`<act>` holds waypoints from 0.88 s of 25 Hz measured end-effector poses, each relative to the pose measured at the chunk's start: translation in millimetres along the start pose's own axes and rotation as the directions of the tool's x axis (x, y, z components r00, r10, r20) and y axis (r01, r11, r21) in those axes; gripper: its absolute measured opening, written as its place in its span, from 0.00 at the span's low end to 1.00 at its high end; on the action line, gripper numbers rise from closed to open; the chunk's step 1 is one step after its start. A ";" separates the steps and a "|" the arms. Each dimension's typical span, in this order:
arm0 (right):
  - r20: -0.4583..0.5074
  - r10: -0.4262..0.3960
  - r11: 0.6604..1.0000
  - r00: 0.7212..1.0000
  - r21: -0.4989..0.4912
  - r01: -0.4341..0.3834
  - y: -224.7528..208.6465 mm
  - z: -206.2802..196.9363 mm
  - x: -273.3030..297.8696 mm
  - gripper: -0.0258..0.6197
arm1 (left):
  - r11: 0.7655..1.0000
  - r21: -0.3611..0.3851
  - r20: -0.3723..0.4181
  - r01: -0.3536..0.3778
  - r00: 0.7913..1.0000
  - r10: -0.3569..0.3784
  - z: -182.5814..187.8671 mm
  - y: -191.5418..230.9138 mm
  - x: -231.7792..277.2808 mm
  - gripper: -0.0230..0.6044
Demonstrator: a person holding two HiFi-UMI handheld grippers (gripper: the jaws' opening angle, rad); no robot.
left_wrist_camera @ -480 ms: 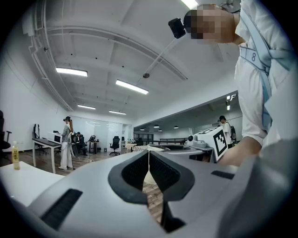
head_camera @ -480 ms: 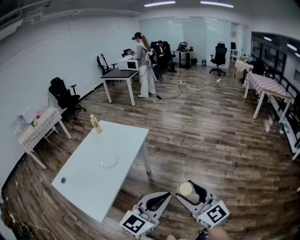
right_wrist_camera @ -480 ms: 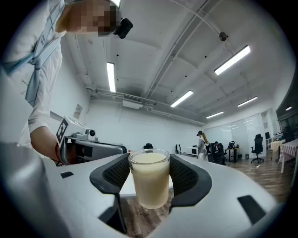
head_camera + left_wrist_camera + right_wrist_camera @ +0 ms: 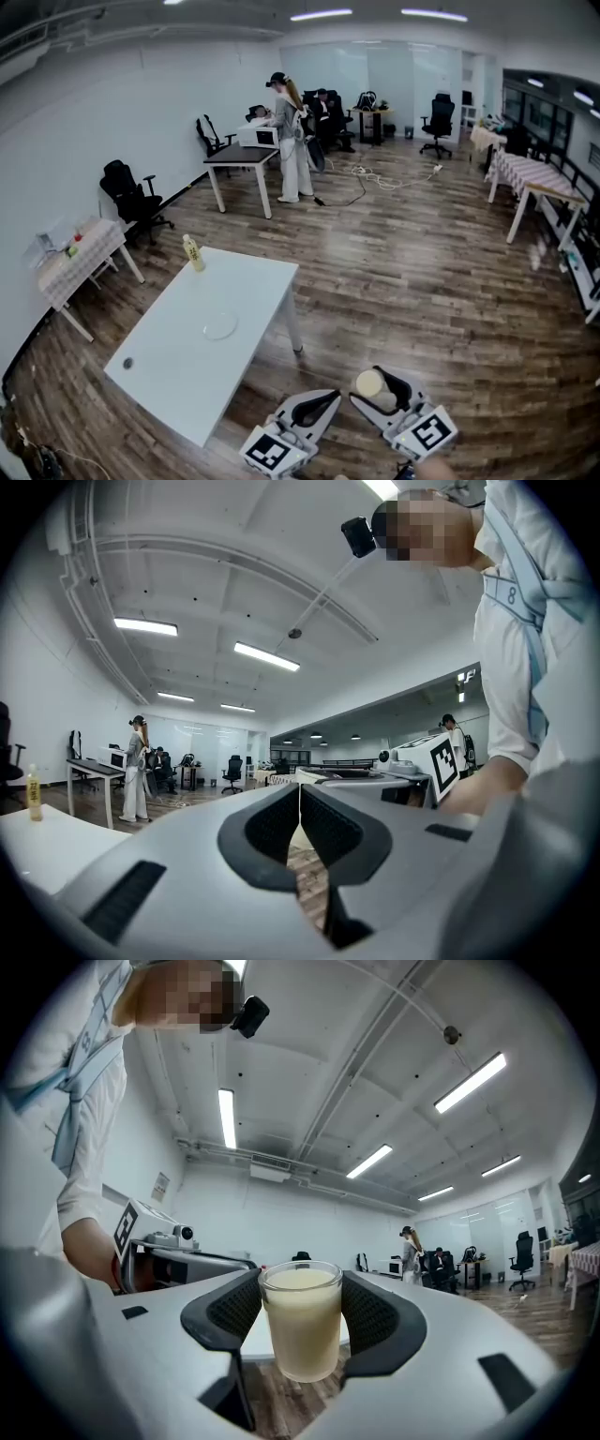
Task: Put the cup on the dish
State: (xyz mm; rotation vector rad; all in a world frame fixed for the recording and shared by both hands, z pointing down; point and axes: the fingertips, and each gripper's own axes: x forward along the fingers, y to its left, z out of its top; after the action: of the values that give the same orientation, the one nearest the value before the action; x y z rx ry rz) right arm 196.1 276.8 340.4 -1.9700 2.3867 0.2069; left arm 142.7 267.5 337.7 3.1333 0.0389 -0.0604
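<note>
A clear cup [image 4: 301, 1321] full of pale cream liquid sits between the dark pads of my right gripper [image 4: 302, 1309], which is shut on it. In the head view that gripper [image 4: 380, 386] hangs over the wooden floor at the bottom, right of the white table [image 4: 178, 370], with the cup [image 4: 371, 383] tilted in its jaws. A clear glass dish [image 4: 219, 325] lies near the middle of the table, well to the left and farther off. My left gripper [image 4: 323, 403] hovers beside the right one, shut with nothing in it; its pads [image 4: 330, 825] meet in the left gripper view.
A yellow bottle [image 4: 192, 251] stands at the table's far corner and a small dark spot [image 4: 127, 363] marks its near left. A person [image 4: 291, 141] stands by a desk [image 4: 239, 155] farther back. A checked side table [image 4: 75, 253] and office chair [image 4: 127, 192] line the left wall.
Both grippers have dipped slightly lower in the head view, the right one still carrying the cup. Nothing on the table has moved.
</note>
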 end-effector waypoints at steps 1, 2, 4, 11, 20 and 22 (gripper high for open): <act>0.015 0.006 1.000 1.000 0.013 -0.006 1.2 2.8 -0.2 0.48 | 1.000 -0.001 0.000 -0.001 1.000 0.001 0.1 -0.8 -0.8 0.05; 0.027 0.011 1.000 1.000 0.024 -0.012 2.6 5.6 -0.7 0.48 | 1.000 -0.002 -0.001 -0.003 1.000 0.003 0.2 -1.7 -1.6 0.05; 0.040 0.022 0.999 0.999 0.023 -0.023 6.7 11.4 -0.3 0.48 | 1.000 -0.002 0.002 -0.008 1.000 0.008 1.2 -2.6 -3.4 0.05; 0.039 0.052 0.999 0.998 0.010 -0.052 15.8 11.5 3.4 0.48 | 1.000 0.001 0.003 -0.019 1.000 0.019 0.5 -3.6 -4.6 0.05; 0.028 0.053 0.998 0.998 0.012 -0.054 17.9 11.4 5.1 0.48 | 1.000 0.002 0.007 -0.022 1.000 0.022 1.4 -0.6 -5.8 0.05; 0.030 0.055 0.998 0.998 0.006 -0.055 18.3 13.1 6.4 0.48 | 1.000 0.003 0.006 -0.019 1.000 0.019 1.7 0.5 -5.5 0.05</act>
State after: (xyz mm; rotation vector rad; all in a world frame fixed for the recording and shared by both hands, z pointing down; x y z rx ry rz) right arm 176.2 275.6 328.1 -1.8866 2.4219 0.2281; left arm 137.2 266.9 336.1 3.1357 0.0097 -0.0703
